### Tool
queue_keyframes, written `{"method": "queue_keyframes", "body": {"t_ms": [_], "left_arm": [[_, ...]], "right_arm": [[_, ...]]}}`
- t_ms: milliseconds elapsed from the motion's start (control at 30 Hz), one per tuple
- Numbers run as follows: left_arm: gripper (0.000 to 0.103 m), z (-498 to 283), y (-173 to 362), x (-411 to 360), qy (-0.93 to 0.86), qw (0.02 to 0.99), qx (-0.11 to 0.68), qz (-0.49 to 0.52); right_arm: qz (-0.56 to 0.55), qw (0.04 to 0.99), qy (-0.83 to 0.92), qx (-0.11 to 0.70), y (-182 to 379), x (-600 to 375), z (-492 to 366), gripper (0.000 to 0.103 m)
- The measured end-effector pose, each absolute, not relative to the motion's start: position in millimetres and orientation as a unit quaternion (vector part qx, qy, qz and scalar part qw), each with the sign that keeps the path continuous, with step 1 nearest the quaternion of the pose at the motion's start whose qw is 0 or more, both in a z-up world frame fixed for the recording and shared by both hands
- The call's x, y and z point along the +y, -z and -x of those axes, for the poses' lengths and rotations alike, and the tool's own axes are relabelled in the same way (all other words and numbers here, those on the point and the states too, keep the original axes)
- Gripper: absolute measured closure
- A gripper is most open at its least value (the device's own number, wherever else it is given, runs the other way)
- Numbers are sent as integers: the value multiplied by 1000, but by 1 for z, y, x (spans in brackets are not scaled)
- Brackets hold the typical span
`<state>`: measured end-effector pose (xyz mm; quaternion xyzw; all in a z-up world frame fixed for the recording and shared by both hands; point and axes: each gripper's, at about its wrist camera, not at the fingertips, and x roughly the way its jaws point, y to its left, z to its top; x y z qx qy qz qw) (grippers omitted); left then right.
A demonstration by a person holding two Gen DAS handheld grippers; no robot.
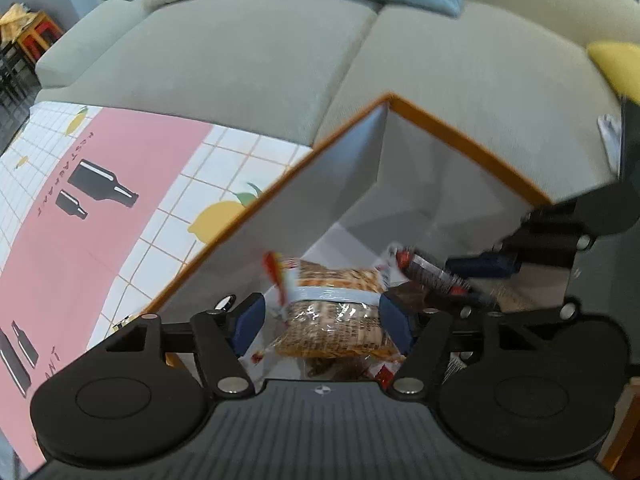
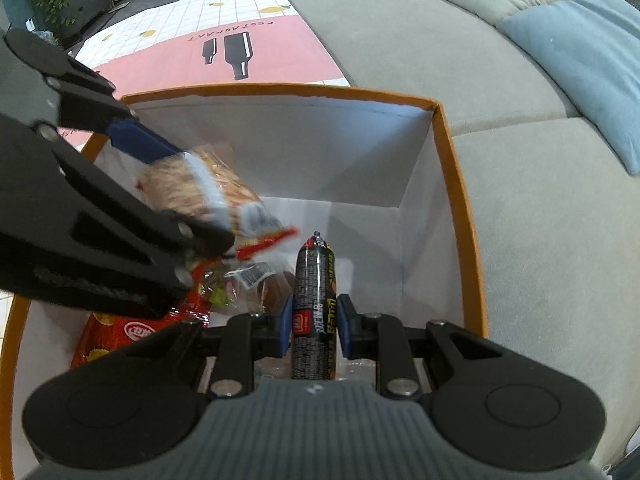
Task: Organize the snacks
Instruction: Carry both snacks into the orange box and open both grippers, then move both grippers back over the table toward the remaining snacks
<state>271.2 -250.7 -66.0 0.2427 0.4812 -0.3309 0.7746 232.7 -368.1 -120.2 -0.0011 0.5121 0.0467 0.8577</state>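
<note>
Reading across the pink mat (image 1: 100, 216), the word "RESTAURANT" runs beside two black bottle drawings; lemons dot its white tiled border. The sausage stick (image 2: 314, 304) carries dense white and orange print on black wrap, too small to read, and the red bag (image 2: 132, 332) at the bottom of the box shows a white oval logo that cannot be made out.

The left gripper (image 1: 320, 320) pinches a clear cracker pack (image 1: 336, 312) between its blue pads, inside the white box with the orange rim (image 1: 460, 136). The right gripper (image 2: 314, 324) has its pads close on either side of the sausage stick; whether they press it cannot be told. Both snacks sit within the box walls.

Only the right wrist view shows the red bag, a barcode label and the box's full rim; only the left wrist view shows a yellow cushion (image 1: 620, 64) and orange stools (image 1: 36, 32).

Counted: two grippers, one box, one cracker pack, one sausage stick, one red bag, one blue cushion (image 2: 580, 60) on the grey sofa (image 1: 240, 60).
</note>
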Motion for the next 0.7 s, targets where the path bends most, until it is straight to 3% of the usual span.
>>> {"method": "queue_keyframes", "body": {"t_ms": [133,233,533,700], "left_arm": [[26,-268,52,-243,323,788,473,-226],[30,-262,42,-233,309,798,464,-228],[30,-242,23,-184,259,829,450,-208],[30,-237,15,-151,223,837,463,-186]], "right_arm": [[-3,862,-41,506,116,-368,-231,79],[-14,863,-45,504,110,-369,-227,71],[-53,871,-92,479,97,-348,-223,71],[-68,872,-93,476,100,-342,-239,83]]}}
